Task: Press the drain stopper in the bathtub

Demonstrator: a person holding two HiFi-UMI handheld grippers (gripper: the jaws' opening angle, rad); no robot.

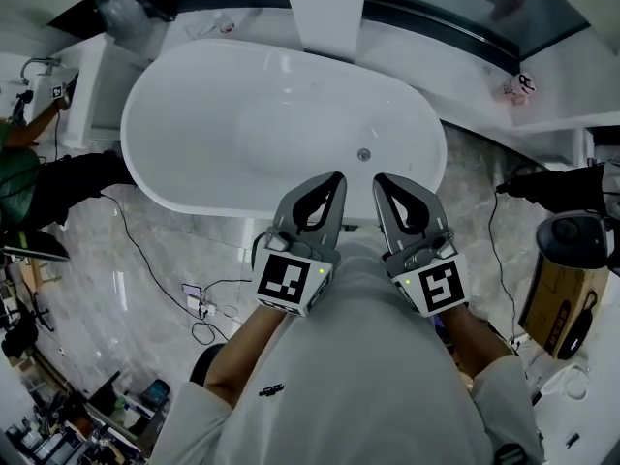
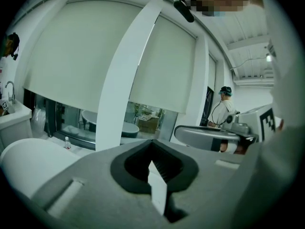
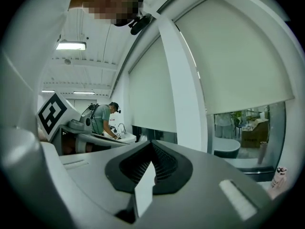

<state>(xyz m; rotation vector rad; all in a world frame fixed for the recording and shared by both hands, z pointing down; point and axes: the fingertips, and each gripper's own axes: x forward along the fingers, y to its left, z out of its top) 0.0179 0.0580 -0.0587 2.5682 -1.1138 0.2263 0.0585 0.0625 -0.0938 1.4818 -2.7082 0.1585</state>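
Below your chest, both grippers hang over the near rim of the tub (image 1: 208,114), pointing toward it and well above its floor. Your left gripper (image 1: 336,177) has its jaws clenched tip to tip with nothing between them. Your right gripper (image 1: 379,178) is likewise clenched and empty. Each gripper view shows only a thin slit of light where the jaws meet. The stopper (image 1: 364,154) is a small round metal piece on the tub floor, toward the near right side. In the head view it sits just beyond the right gripper's tips, though it appears to lie far below them. Whether the stopper sits raised or pushed down is too small to tell, so the scene fits either the approach to a press or the drawing back after one. For any press on this stopper, the right gripper looks the nearer tool. Hold its jaws shut so the tips form one blunt point, bring it down upright over the stopper's centre, and push straight down. The tub's glossy, curved floor probably offers little grip, so a slanted or off-centre push is likely to skid off.
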